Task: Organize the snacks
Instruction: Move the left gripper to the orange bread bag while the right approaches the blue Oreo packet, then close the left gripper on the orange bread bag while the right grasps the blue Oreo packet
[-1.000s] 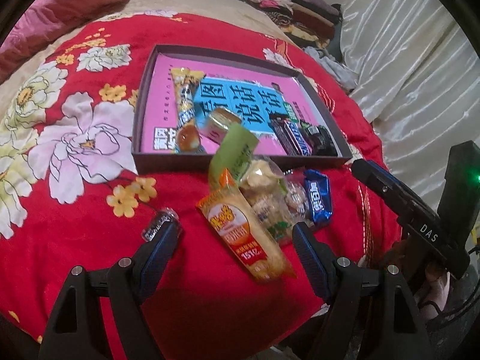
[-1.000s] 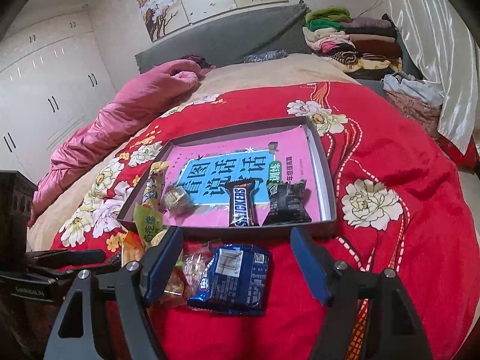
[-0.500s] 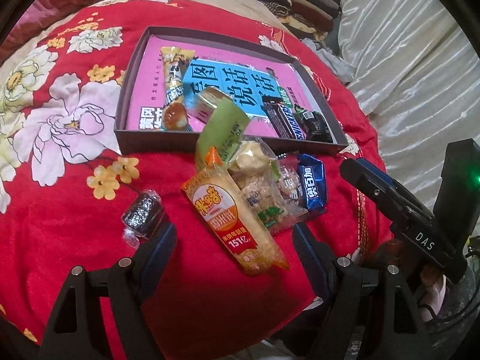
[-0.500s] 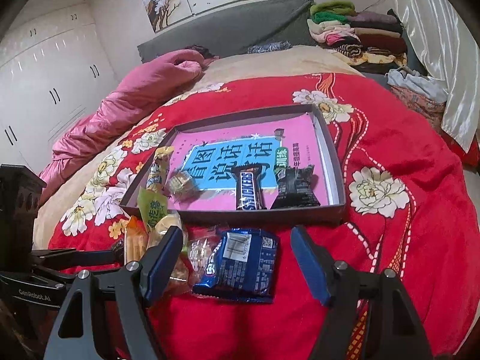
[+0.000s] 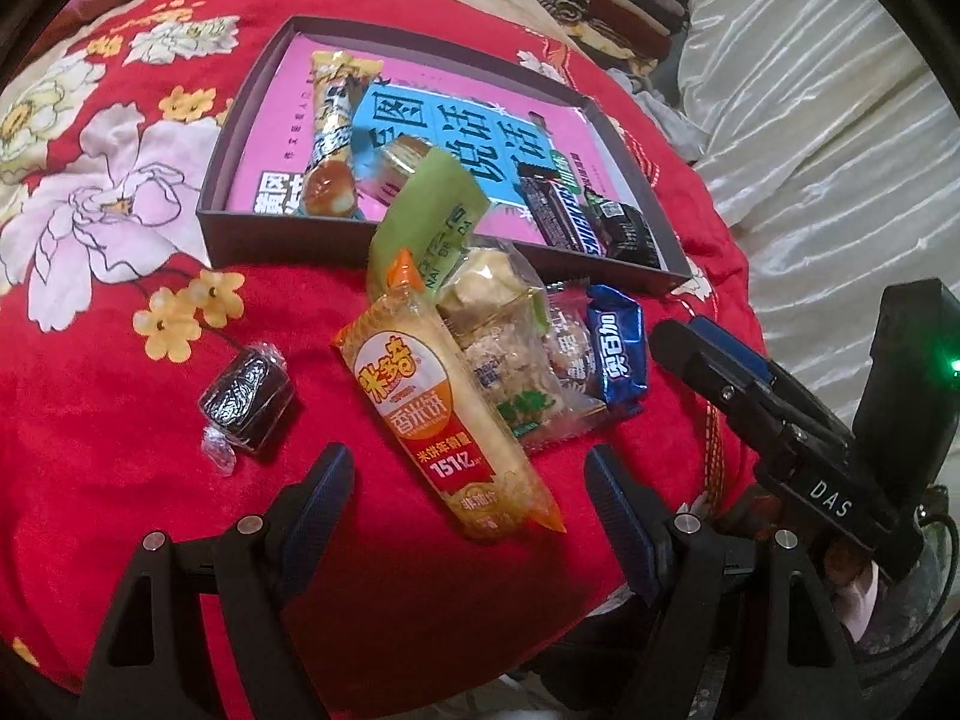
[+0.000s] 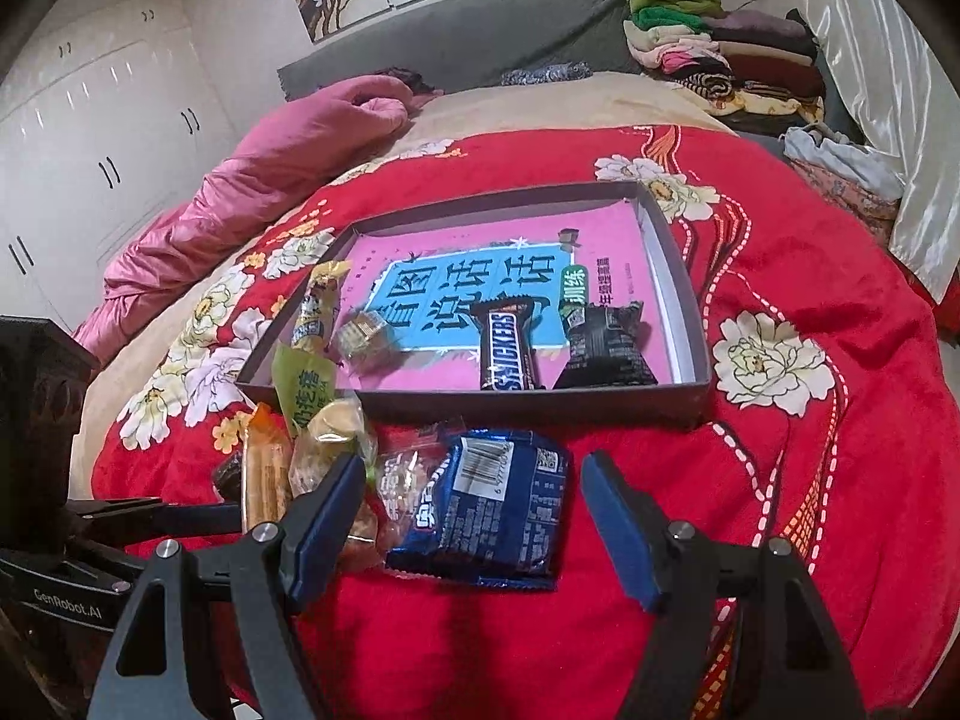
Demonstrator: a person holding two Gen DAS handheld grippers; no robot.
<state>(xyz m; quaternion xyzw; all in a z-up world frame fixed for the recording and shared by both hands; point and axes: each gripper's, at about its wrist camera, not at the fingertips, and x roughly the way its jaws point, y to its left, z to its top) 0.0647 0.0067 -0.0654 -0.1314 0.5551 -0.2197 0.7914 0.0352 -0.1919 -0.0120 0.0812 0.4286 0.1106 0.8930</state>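
A dark shallow box [image 5: 282,231] [image 6: 690,300] with a pink and blue printed floor lies on the red flowered bedspread. Inside it are a yellow stick pack [image 5: 333,138], a small round cake [image 6: 363,333], a Snickers bar [image 6: 507,351] and a black packet [image 6: 606,348]. In front of the box lie an orange rice-cracker pack [image 5: 447,414], a green packet [image 5: 429,219], clear-wrapped pastries [image 5: 501,336], a blue Oreo pack [image 6: 492,507] [image 5: 618,354] and a dark wrapped sweet [image 5: 246,399]. My left gripper [image 5: 468,483] stands open over the orange pack's near end. My right gripper [image 6: 474,489] stands open over the blue pack.
A pink quilt [image 6: 270,168] lies along the far left of the bed. Folded clothes [image 6: 726,60] are stacked at the far right by a pale curtain [image 5: 840,138]. The bed's edge drops away just under both grippers.
The left view has tipped downward and drawn closer to the loose snacks, so the dark wrapped sweet now lies clear of the left finger. The right gripper has barely shifted. No snack has moved.
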